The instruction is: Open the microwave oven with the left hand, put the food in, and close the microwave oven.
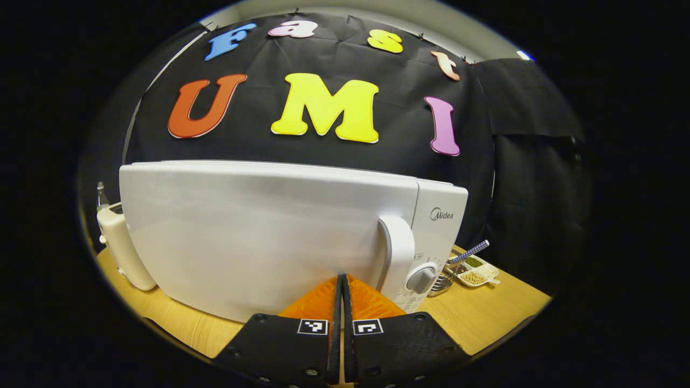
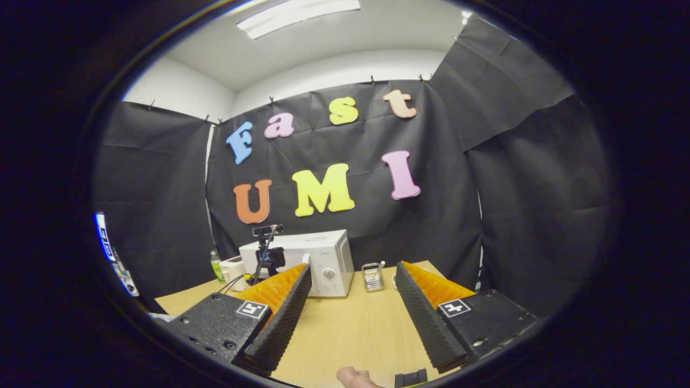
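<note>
Closed left gripper [image 1: 342, 280] before the shut microwave [image 1: 259, 237], centre frame.
My fingers meet, gripping nothing, left of the handle [image 1: 396, 253]; pushing forward risks shoving the oven. My right gripper [image 2: 353, 302] gapes empty.

The microwave oven [image 1: 280, 237] carries one readable brand mark. It is the word "Midea" with a round logo before it. The mark stands at the top of the control panel [image 1: 439, 242], right of centre in the left gripper view. Small print sits on the same panel around the dial [image 1: 421, 278]; it is too small to read. In the right gripper view, the mark on the microwave oven, low and left of centre in the frame, is also too small to read.
</note>
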`<control>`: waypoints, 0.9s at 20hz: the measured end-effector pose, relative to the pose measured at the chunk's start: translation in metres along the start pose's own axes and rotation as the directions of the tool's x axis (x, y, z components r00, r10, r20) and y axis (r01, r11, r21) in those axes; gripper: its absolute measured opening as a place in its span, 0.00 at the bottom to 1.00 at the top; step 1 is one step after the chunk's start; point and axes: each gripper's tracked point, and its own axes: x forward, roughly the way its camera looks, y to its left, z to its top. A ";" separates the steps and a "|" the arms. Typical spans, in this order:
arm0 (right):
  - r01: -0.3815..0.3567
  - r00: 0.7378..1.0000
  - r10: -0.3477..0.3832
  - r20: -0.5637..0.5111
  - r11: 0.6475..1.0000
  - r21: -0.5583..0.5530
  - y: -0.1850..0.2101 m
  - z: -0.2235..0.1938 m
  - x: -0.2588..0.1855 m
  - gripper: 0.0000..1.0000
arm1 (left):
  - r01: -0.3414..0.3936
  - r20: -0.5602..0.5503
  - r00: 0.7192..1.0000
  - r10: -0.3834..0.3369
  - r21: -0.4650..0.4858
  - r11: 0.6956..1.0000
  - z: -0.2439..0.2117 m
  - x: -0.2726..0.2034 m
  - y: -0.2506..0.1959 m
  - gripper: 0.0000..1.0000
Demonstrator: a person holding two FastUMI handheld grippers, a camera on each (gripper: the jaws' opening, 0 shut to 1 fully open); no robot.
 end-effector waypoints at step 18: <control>0.033 0.999 -0.033 -0.012 0.999 -0.006 0.009 -0.002 -0.005 0.89 | -0.034 -0.016 0.999 0.034 -0.017 0.999 0.021 -0.084 0.025 0.17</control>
